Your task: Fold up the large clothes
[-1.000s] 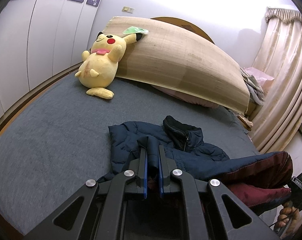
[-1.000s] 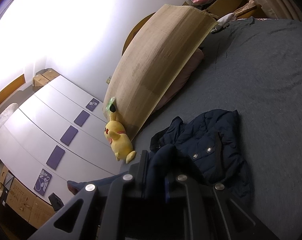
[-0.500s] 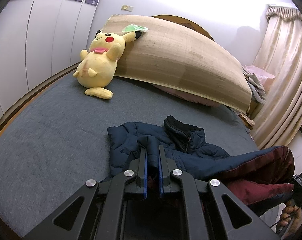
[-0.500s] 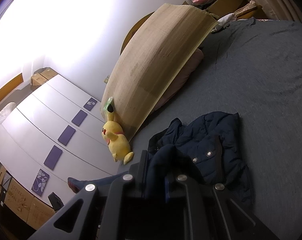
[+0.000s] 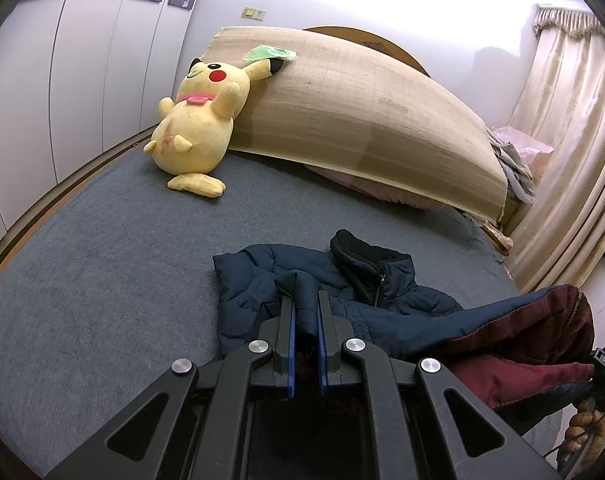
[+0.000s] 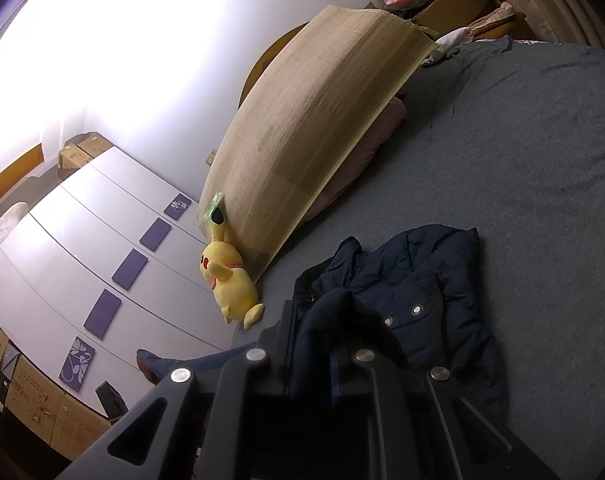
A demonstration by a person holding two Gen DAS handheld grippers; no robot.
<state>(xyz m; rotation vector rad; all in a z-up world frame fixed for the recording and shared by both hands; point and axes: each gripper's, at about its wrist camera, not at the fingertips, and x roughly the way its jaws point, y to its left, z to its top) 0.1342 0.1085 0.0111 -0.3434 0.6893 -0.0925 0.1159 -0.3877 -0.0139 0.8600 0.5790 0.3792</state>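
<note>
from my left wrist camera i see the left tongs [image 5: 304, 312] clenched on a fold of the navy puffer jacket [image 5: 342, 300], dark blue cloth pinched between the blue pads. the jacket lies on the grey bed [image 5: 102, 280], its collar [image 5: 366, 264] turned away from me toward the headboard end, so its long axis runs from my tongs toward the far end of the bed. off to the right a part of it is lifted off the bed, showing the dark red lining [image 5: 522, 360], and it runs to the other gripper at the frame's lower right edge, where i make out fingers on a handle. beyond the jacket a yellow plush toy [image 5: 198, 128] leans against a tan mat [image 5: 362, 120] propped at the head of the bed, well apart from the jacket. white wardrobe doors [image 5: 82, 80] stand on the left, curtains [image 5: 562, 140] on the right. from my right wrist camera, which is rolled over, the right tongs [image 6: 314, 344] are clenched on a bunched dark blue fold of the same jacket [image 6: 414, 292], which hides one finger. the jacket's body lies just past the tongs with two snap buttons [image 6: 416, 311] showing. the plush toy [image 6: 230, 280] and mat [image 6: 322, 140] sit further off, with open grey bed [image 6: 522, 160] between.
</note>
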